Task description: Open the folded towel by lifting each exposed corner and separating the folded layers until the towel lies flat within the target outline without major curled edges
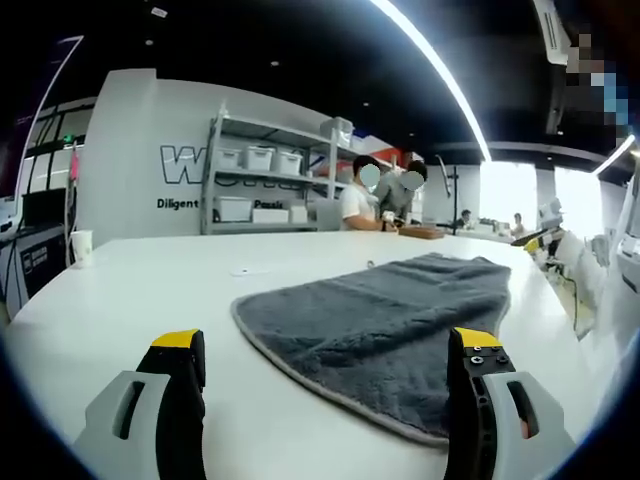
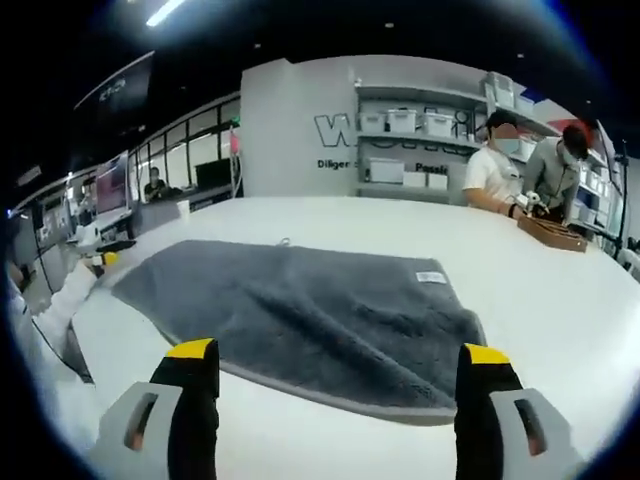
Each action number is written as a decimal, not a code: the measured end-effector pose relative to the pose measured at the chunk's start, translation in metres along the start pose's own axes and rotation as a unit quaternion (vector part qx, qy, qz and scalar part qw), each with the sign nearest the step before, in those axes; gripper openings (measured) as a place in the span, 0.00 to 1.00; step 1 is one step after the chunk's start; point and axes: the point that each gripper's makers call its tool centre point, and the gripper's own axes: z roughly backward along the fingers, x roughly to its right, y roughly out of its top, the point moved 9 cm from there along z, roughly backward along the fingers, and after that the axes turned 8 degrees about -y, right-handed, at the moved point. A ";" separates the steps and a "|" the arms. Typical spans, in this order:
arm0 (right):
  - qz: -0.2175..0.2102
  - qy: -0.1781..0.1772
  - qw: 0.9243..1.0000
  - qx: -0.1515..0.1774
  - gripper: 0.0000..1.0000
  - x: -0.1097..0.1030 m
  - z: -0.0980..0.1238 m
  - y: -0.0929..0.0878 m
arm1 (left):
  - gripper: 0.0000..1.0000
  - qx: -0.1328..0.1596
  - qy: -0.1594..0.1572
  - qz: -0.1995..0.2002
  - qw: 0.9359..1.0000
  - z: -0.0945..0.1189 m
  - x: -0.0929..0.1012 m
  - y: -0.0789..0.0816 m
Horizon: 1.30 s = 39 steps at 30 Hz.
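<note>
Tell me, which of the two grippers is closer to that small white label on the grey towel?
Right, probably. The label sits ahead of the right gripper, across the towel. The left gripper faces another towel edge; no label is visible there.

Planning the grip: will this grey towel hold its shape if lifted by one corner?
Probably not. The towel lies limp and rumpled on the table, so it should drape. Its thick pile suggests decent grip, and likely some weight.

Dark grey towel [image 1: 390, 320] – pale edging, white table [image 1: 150, 290], yellow-tipped black claws
</note>
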 end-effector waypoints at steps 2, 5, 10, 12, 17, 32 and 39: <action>0.003 0.005 1.000 -0.003 0.99 0.000 0.002 0.000 | 1.00 -0.006 0.006 -0.003 1.000 0.003 0.006 -0.003; 0.010 0.005 1.000 -0.008 0.99 0.001 0.007 0.001 | 1.00 -0.022 0.015 -0.005 1.000 0.007 0.020 -0.010; 0.011 0.005 1.000 -0.015 0.99 0.004 0.010 0.002 | 0.99 -0.027 0.022 -0.004 0.999 0.015 0.045 -0.013; 0.011 0.005 1.000 -0.013 0.99 0.004 0.011 0.003 | 0.99 -0.033 0.031 -0.003 0.999 0.019 0.052 -0.013; 0.015 0.007 1.000 -0.014 0.99 -0.001 0.014 0.003 | 0.99 -0.036 0.051 0.017 0.998 0.032 0.065 -0.021; 0.038 0.020 0.999 -0.017 0.99 -0.016 0.014 0.014 | 0.83 -0.040 0.090 0.040 0.994 0.051 0.104 -0.039; 0.040 0.019 0.999 -0.019 0.99 -0.018 0.016 0.014 | 0.64 -0.052 0.080 0.035 0.995 0.048 0.115 -0.042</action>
